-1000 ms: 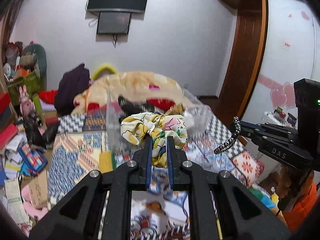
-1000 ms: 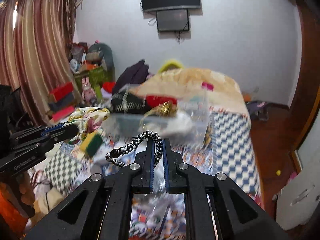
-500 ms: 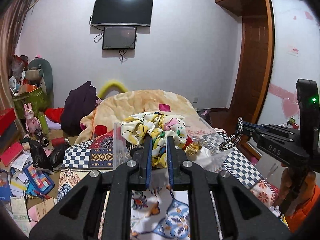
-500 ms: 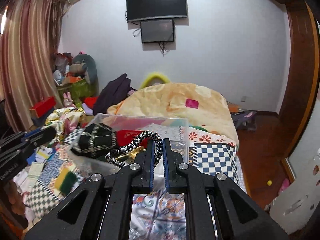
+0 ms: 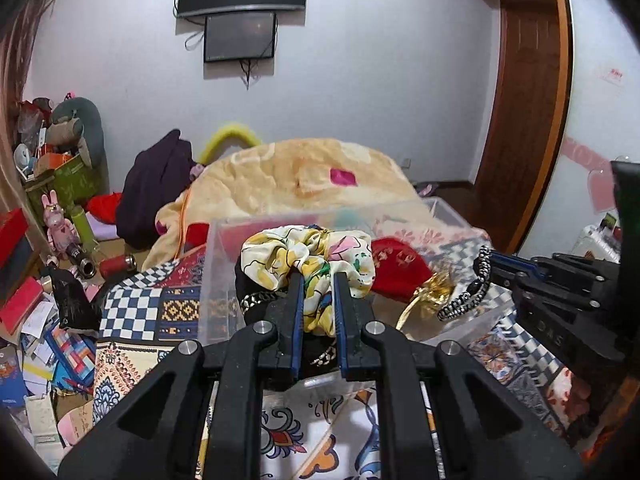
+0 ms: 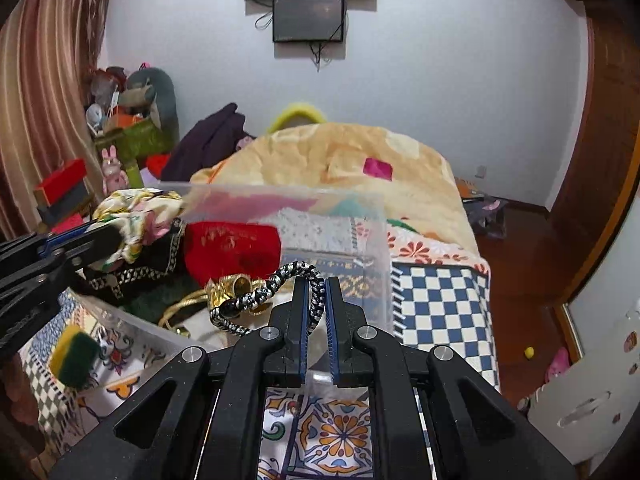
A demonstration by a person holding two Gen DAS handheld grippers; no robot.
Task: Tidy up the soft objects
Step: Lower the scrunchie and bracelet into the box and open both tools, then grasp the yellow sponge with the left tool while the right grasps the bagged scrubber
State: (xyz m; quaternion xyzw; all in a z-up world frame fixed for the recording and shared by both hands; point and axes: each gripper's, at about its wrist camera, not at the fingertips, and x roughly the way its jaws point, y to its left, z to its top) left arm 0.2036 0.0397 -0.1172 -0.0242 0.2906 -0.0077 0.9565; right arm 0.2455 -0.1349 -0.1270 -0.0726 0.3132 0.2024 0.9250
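Observation:
My left gripper (image 5: 316,280) is shut on a yellow floral scrunchie (image 5: 308,252) and holds it over the left part of a clear plastic bin (image 5: 224,272). My right gripper (image 6: 316,284) is shut on a black-and-white braided hair tie (image 6: 268,292) and holds it over the bin's (image 6: 376,248) near right side. The hair tie also shows in the left wrist view (image 5: 468,292). The scrunchie also shows in the right wrist view (image 6: 136,216). Inside the bin lie a red pouch (image 6: 232,248), a black trimmed cloth (image 6: 136,272) and a gold piece (image 6: 232,284).
The bin stands on a bed with a patterned cover (image 6: 440,296). A peach blanket (image 5: 304,176) is heaped behind it. A yellow-green sponge (image 6: 74,356) lies on the bed at the left. Clutter and boxes (image 5: 36,280) fill the floor to the left.
Both grippers have moved closer to the clear bin with their items still held. The bin now sits right under the fingertips.

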